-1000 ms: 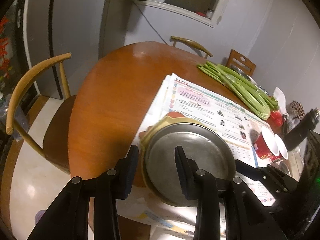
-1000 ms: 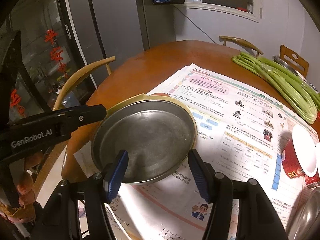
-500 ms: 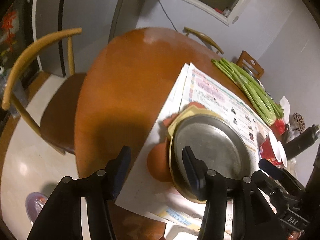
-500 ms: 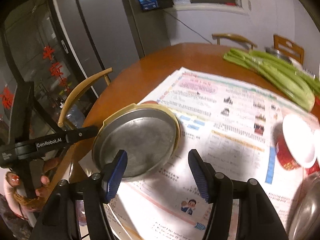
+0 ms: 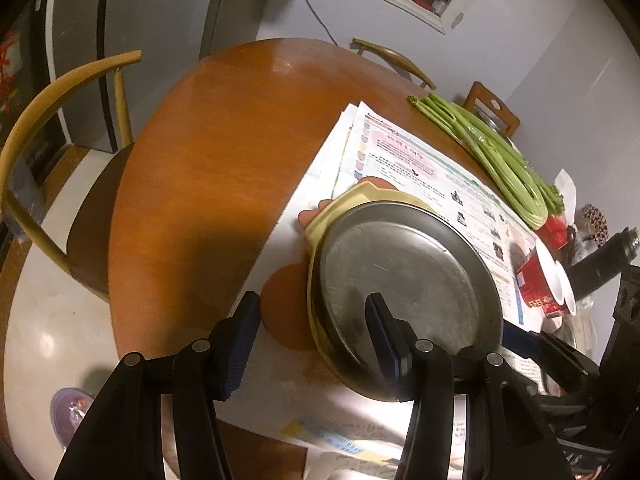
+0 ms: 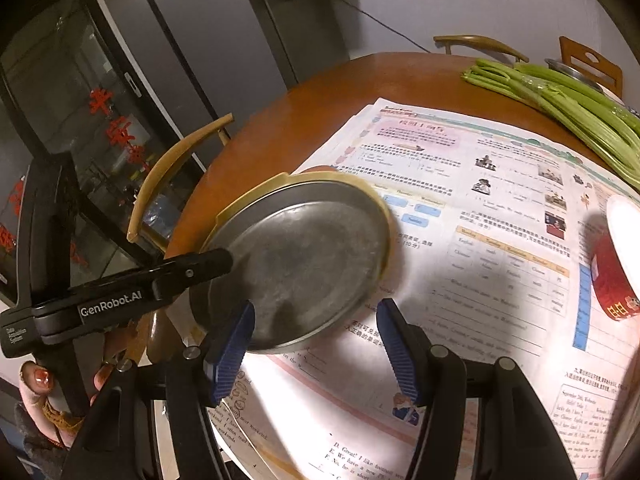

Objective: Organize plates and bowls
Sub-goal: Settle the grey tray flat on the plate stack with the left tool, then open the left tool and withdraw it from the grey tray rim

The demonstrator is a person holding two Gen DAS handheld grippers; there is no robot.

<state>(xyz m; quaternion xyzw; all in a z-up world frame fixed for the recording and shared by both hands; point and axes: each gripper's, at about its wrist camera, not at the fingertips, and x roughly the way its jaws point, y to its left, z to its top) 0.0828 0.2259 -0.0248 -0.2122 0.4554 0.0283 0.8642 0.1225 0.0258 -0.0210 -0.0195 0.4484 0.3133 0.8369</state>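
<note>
The metal plate (image 6: 304,264) sits nested in a yellow plate (image 5: 340,208), on newspaper (image 6: 480,208) spread over the wooden counter (image 5: 208,168). The left gripper (image 5: 312,344) is spread open with the stack's near rim between its fingers, not pinching. The right gripper (image 6: 316,348) hangs open just in front of the plate, holding nothing.

metal plate (image 6: 304,268): on a yellow plate (image 6: 256,196), rim just past the newspaper's (image 6: 480,248) left edge
right gripper (image 6: 316,344): jaws apart, at the metal plate's near rim; left pad over the rim, contact unclear
left gripper (image 6: 216,260): tip over the metal plate's left rim
red bowl (image 6: 612,276): far right of the metal plate
celery (image 6: 568,108): beyond the newspaper
</note>
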